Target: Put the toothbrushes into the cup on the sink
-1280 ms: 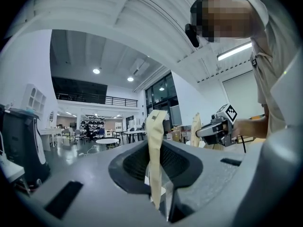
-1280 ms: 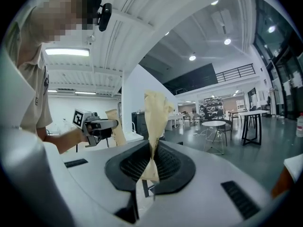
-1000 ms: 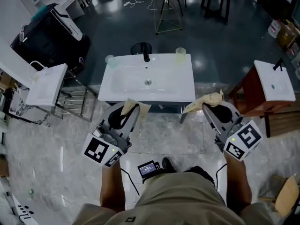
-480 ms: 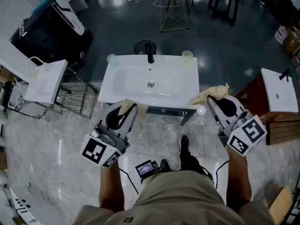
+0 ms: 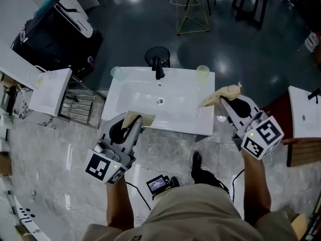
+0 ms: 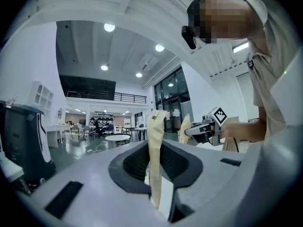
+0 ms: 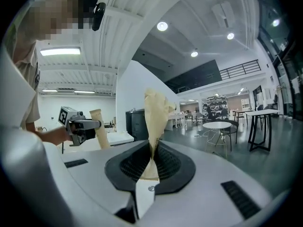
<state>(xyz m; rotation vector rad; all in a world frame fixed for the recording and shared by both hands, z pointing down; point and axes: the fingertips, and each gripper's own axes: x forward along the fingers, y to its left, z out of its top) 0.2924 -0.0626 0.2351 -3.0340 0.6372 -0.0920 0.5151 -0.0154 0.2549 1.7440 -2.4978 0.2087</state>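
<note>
A white sink (image 5: 185,122) stands in front of me, with a black tap (image 5: 158,68) at its back. A clear cup (image 5: 117,73) sits on its back left corner and a greenish cup (image 5: 202,74) on its back right corner. My left gripper (image 5: 131,124) is over the sink's front left edge, shut on a beige paper-wrapped toothbrush (image 5: 133,118) (image 6: 155,145). My right gripper (image 5: 226,98) hangs over the sink's right front corner, shut on a second wrapped toothbrush (image 5: 220,94) (image 7: 155,117). Both packets stick out beyond the jaws.
A second white basin (image 5: 50,90) with a metal rack (image 5: 77,104) stands at the left, and a third basin (image 5: 306,114) on a brown stand at the right. A black round bin (image 5: 157,54) is behind the tap. A small device (image 5: 159,183) lies by my feet.
I have stepped closer to the sink. Both grippers moved forward with their packets and now reach over the sink's front edge; the right one went farther in.
</note>
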